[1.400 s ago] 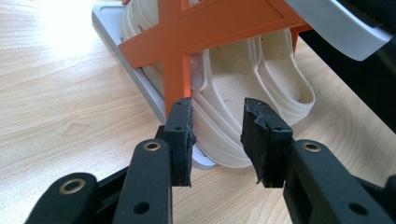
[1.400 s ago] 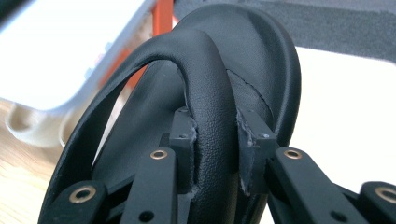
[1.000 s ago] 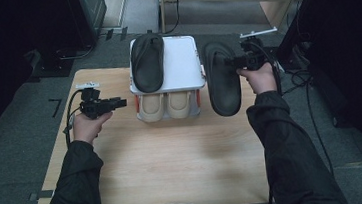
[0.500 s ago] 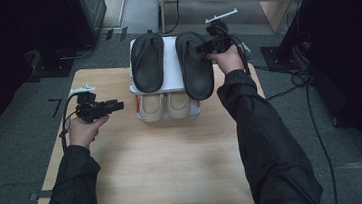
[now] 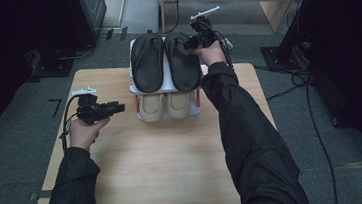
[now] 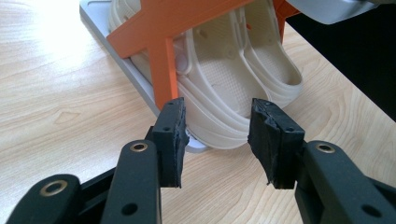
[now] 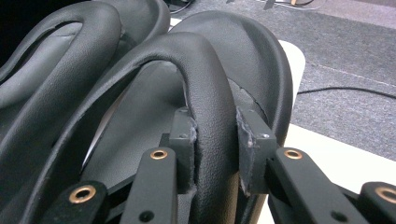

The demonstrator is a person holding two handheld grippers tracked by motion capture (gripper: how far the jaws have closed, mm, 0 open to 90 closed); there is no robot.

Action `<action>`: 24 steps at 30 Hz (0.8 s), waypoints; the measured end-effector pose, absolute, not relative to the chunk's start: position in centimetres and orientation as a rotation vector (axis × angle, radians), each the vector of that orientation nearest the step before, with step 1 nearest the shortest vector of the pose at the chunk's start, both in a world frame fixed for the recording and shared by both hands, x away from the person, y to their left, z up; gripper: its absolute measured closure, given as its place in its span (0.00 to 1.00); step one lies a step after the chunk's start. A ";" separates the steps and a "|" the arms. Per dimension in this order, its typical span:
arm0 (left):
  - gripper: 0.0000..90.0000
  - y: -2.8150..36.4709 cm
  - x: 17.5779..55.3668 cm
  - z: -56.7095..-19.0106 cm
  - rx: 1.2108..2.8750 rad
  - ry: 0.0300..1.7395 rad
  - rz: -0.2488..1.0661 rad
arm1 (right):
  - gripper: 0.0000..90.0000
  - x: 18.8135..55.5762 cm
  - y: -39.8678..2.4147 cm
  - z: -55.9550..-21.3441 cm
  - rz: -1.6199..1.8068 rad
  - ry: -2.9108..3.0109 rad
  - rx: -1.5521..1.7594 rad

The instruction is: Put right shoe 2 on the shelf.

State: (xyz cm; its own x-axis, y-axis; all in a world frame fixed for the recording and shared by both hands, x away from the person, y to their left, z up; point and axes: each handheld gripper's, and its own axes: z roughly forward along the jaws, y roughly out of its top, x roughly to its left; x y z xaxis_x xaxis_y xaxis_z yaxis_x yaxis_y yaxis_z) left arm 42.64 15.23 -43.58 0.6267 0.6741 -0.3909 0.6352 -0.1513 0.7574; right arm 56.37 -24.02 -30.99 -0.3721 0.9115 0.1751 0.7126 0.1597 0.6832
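Since a second ago, the right tool (image 5: 189, 41) has carried the right black sandal (image 5: 182, 61) in from the right and now holds it on the top shelf of the white rack (image 5: 130, 69), just beside the left black sandal (image 5: 147, 62). Its jaws clench the sandal's strap (image 7: 210, 112), pads pressing both sides. Beige shoes (image 5: 165, 106) sit on the lower shelf. At the left, the left tool (image 5: 119, 107) hovers over the table (image 5: 165, 169), jaws apart with nothing between them, aimed at the rack's orange strut (image 6: 163, 70).
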 end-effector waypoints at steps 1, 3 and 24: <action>0.62 15.2 42.7 -43.6 1.845 1.047 0.048 | 0.78 56.4 -23.9 -31.0 1.026 2.157 1.570; 0.62 15.2 42.7 -43.6 1.849 1.046 0.047 | 0.76 56.4 -23.9 -31.2 1.024 2.151 1.559; 0.62 15.7 42.6 -43.6 1.833 1.068 0.066 | 0.90 49.3 -28.8 -30.8 1.116 2.183 1.362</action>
